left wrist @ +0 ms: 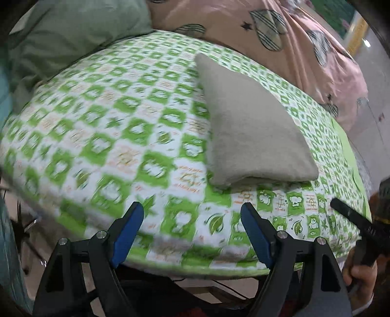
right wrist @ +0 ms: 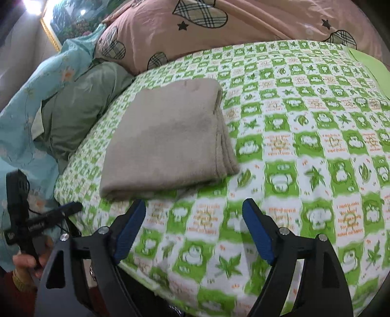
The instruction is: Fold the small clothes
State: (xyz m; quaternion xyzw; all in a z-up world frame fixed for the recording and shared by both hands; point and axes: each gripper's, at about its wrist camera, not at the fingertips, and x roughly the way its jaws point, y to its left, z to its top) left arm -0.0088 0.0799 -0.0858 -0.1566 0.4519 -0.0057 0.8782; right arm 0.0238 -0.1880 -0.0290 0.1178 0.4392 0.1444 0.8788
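Green-and-white checked bedsheet [right wrist: 304, 151] covers the bed. Pink quilt [right wrist: 243, 22] with plaid hearts at far side; green pillow [left wrist: 73, 31], light-blue floral quilt [right wrist: 22, 102] far left.

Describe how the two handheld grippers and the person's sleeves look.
Both the left gripper and the right gripper have black angular arms with silver bolts and flat blue pads on the fingers. A thin black cable hangs by the left one. One cuff looks white, another sleeve dark red.

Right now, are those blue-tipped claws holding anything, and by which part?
Nothing is held. The left hand-held gripper and right hand-held gripper are both open and empty; the folded beige cloth lies free on the bed.
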